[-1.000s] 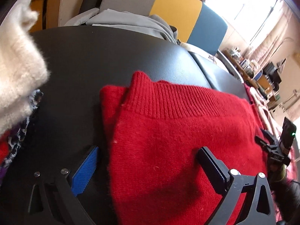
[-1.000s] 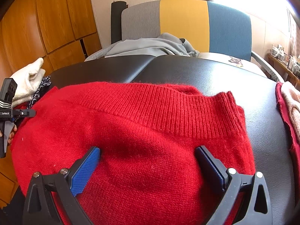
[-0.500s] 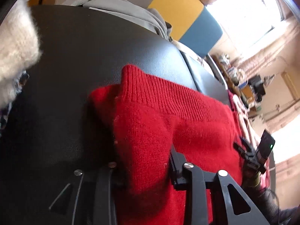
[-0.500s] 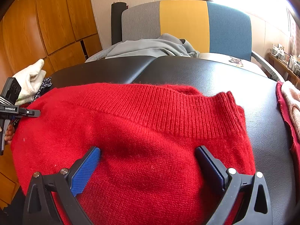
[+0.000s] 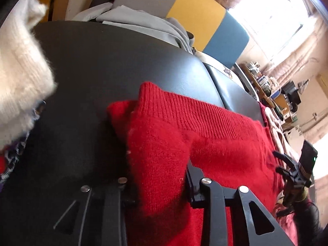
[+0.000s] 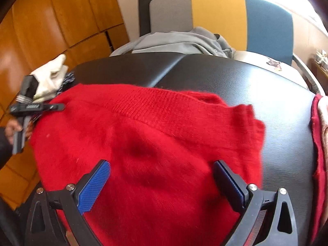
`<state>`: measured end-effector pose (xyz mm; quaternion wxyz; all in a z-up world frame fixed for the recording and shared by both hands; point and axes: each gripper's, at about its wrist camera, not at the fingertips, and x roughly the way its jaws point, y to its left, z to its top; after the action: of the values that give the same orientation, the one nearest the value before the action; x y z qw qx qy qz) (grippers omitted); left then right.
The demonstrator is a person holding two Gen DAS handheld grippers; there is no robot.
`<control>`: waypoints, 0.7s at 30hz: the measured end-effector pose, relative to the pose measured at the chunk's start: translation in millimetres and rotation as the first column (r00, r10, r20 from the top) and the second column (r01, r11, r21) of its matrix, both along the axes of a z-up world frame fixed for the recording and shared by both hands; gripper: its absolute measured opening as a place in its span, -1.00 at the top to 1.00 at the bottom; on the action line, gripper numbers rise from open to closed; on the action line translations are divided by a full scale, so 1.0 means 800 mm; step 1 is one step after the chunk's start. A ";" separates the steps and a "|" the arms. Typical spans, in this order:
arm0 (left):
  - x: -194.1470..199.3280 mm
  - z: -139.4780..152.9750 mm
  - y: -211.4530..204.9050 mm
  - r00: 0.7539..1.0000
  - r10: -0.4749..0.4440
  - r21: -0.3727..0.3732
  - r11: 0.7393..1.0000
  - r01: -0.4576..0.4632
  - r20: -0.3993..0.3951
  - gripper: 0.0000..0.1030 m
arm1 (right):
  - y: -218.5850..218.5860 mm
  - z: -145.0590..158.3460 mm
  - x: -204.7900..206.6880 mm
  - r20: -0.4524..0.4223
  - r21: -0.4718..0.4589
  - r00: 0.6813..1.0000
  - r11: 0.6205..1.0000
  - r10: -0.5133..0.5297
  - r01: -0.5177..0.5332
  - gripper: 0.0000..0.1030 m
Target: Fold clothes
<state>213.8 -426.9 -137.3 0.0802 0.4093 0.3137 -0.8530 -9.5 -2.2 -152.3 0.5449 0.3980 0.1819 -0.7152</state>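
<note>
- Red sweater (image 6: pixel 155 143) is lying spread on the black padded table (image 6: pixel 276 102), ribbed hem toward the far side, with a cream knit (image 5: pixel 18 65) piled at the table's left end.
- I am clamping my left gripper (image 5: pixel 157 184) on a bunched fold at the sweater's left edge, jaws drawn in tight against the wool.
- I am hovering my right gripper (image 6: pixel 162 182) over the sweater's middle, jaws spread wide and gripping nothing.
- I am judging the knit soft, fuzzy and light; it will likely sag and stretch, so I am favouring holds at the firmer ribbed hem corners.
</note>
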 end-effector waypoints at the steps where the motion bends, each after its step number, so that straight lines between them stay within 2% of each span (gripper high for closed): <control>1: -0.002 0.001 -0.003 1.000 0.007 -0.011 1.000 -0.007 0.007 0.37 | 0.005 0.003 0.000 0.001 0.009 1.000 1.000 0.023 -0.023 -1.00; 4: -0.010 0.010 -0.004 0.999 0.015 -0.079 0.997 -0.013 0.032 0.39 | 0.014 0.006 0.002 -0.003 0.057 0.995 0.994 0.098 -0.098 -0.99; 6: -0.013 0.017 -0.009 0.999 0.027 -0.105 0.994 -0.022 0.047 0.55 | 0.016 0.005 0.002 0.003 0.089 0.990 0.986 0.138 -0.138 -0.99; 8: -0.016 0.025 -0.015 0.997 0.043 -0.125 0.991 -0.036 0.060 0.61 | 0.016 0.001 0.001 0.003 0.124 0.985 0.978 0.171 -0.170 -0.99; 12: -0.016 0.042 -0.021 0.997 0.046 -0.126 0.991 -0.038 0.067 0.72 | 0.009 -0.016 -0.007 0.012 0.202 0.973 0.952 0.232 -0.229 -0.99; 15: -0.017 0.053 -0.013 0.996 0.009 -0.128 0.992 0.003 0.088 0.75 | 0.009 -0.035 -0.014 0.035 0.264 0.963 0.927 0.266 -0.265 -1.00; 16: -0.018 0.055 -0.008 0.995 -0.006 -0.137 0.990 0.020 0.101 0.75 | 0.011 -0.040 -0.016 0.047 0.268 0.961 0.923 0.273 -0.276 -1.00; 19: -0.021 0.050 -0.003 0.987 -0.006 -0.193 0.981 0.037 0.160 0.74 | 0.021 -0.043 -0.015 0.023 0.209 0.966 0.944 0.258 -0.257 -1.00; 20: -0.022 0.046 -0.007 0.985 0.004 -0.195 0.980 0.030 0.173 0.70 | 0.025 -0.043 -0.014 0.015 0.191 0.968 0.950 0.249 -0.247 -1.00; 21: -0.022 0.041 -0.010 0.982 0.014 -0.197 0.980 0.023 0.186 0.57 | 0.028 -0.044 -0.014 0.011 0.174 0.971 0.956 0.237 -0.236 -1.00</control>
<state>195.8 -435.1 -104.4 0.1476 0.4780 0.2175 -0.8381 -21.0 19.9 -187.7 0.5888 0.4158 0.2926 -0.6283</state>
